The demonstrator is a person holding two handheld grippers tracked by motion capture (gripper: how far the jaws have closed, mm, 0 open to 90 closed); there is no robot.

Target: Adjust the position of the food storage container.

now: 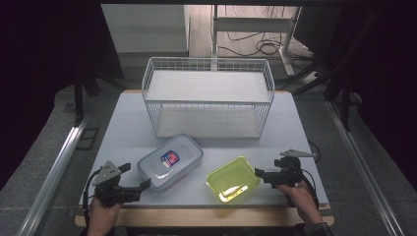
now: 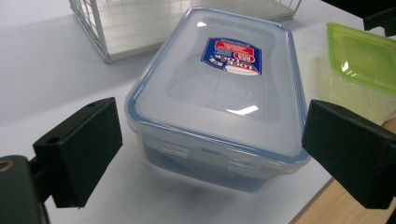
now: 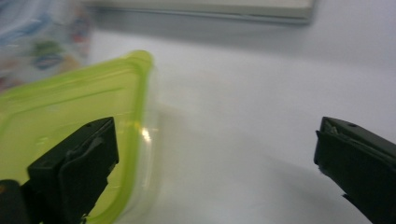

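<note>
Left gripper (image 1: 139, 178) jaws wide, just short of the clear box (image 1: 170, 162) with its blue-edged lid, right gripper (image 1: 259, 173) jaws wide beside the green-lidded box (image 1: 232, 179) — both boxes on the table (image 1: 123, 123), near its front edge, wire basket (image 1: 208, 101) behind.

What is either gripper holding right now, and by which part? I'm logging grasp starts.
Nothing. The left gripper is open around the clear blue-rimmed lidded box; the right gripper is open beside the green-lidded container.
</note>
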